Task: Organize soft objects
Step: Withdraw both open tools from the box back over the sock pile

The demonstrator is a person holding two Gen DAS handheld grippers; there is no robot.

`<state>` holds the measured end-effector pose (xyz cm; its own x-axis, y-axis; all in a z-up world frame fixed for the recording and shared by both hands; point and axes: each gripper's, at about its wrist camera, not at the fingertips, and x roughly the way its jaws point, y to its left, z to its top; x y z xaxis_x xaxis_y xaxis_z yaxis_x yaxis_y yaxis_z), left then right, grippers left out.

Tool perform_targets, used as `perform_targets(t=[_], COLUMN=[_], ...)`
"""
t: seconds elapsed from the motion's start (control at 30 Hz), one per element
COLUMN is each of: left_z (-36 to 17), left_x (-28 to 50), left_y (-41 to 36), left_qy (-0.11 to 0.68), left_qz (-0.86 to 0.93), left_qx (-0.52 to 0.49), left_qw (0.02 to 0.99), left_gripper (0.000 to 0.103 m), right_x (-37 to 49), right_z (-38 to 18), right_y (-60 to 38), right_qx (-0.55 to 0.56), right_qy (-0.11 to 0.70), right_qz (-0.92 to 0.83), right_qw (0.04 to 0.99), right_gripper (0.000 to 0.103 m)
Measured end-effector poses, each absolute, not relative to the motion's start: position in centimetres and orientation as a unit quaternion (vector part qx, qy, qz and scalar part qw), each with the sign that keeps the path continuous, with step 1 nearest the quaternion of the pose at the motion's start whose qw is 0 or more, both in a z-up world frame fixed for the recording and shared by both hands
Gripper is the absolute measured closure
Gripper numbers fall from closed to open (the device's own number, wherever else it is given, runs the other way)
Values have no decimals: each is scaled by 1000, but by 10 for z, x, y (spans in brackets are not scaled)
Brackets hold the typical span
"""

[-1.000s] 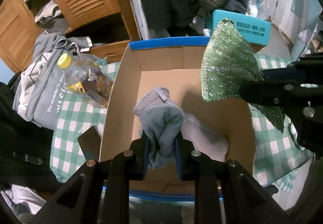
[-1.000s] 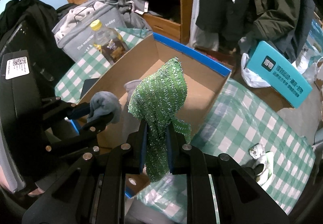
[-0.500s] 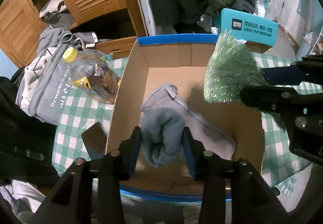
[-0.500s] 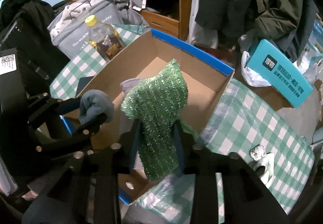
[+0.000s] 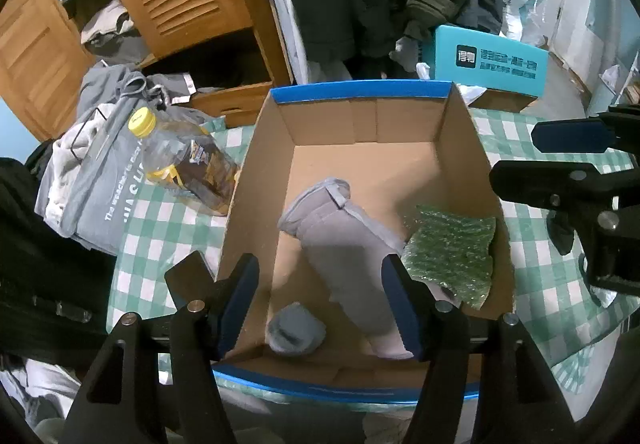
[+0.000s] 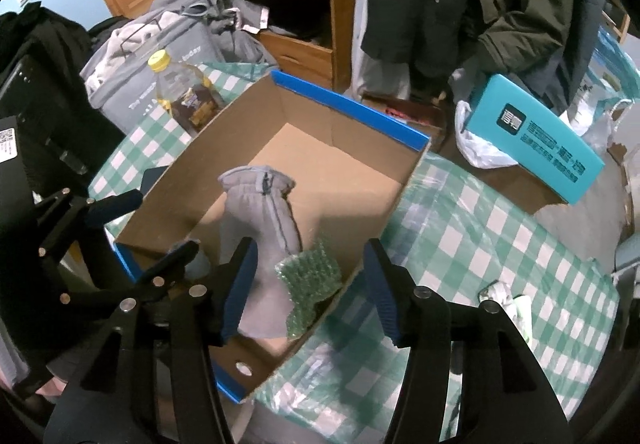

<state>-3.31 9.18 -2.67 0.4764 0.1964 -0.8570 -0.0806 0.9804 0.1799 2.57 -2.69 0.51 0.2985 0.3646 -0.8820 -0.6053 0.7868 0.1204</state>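
Green cloth (image 5: 450, 254) and grey sock (image 5: 296, 328) dropped into box (image 5: 360, 95); both hand-held grippers now empty.

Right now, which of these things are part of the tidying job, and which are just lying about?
Part of the job:
cardboard box
grey glove
green sparkly cloth
rolled grey sock
left gripper, open
right gripper, open

Just lying about:
oil bottle
teal box
grey tote bag
checked tablecloth

Cardboard box (image 5: 260, 179), open top, blue rim, holds all three soft items. Grey glove (image 5: 344, 240): lies flat, diagonal across the floor, cuff toward centre. Green sparkly cloth (image 5: 450, 254): crumpled against the right wall, touching the glove. Small grey rolled sock (image 5: 295, 330): near-left corner, just beside the glove.
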Motion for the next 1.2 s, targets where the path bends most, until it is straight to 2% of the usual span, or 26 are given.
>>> perform_targets(t=[0.2, 0.3, 0.77, 0.9, 1.2], left_z=[-23, -21, -17, -16, -16], left_x=[-33, -33, -31, -31, -27], left_y=[84, 80, 52, 41, 14], left_qy=[502, 499, 496, 492, 494], left_qz=[75, 73, 52, 44, 26], left_qx=[61, 64, 78, 84, 98], left_qw=[859, 861, 863, 865, 863], left_gripper=[37, 33, 31, 26, 26], right_x=[26, 25, 24, 23, 21], right_z=[6, 6, 3, 4, 2], right_y=[-38, -44, -85, -99, -133], right_qx=[-114, -113, -102, -97, -87], right_qy=[510, 509, 515, 515, 519], right_qz=[298, 294, 268, 261, 239], right_qw=[799, 801, 807, 811, 816], right_gripper=[47, 47, 45, 45, 45])
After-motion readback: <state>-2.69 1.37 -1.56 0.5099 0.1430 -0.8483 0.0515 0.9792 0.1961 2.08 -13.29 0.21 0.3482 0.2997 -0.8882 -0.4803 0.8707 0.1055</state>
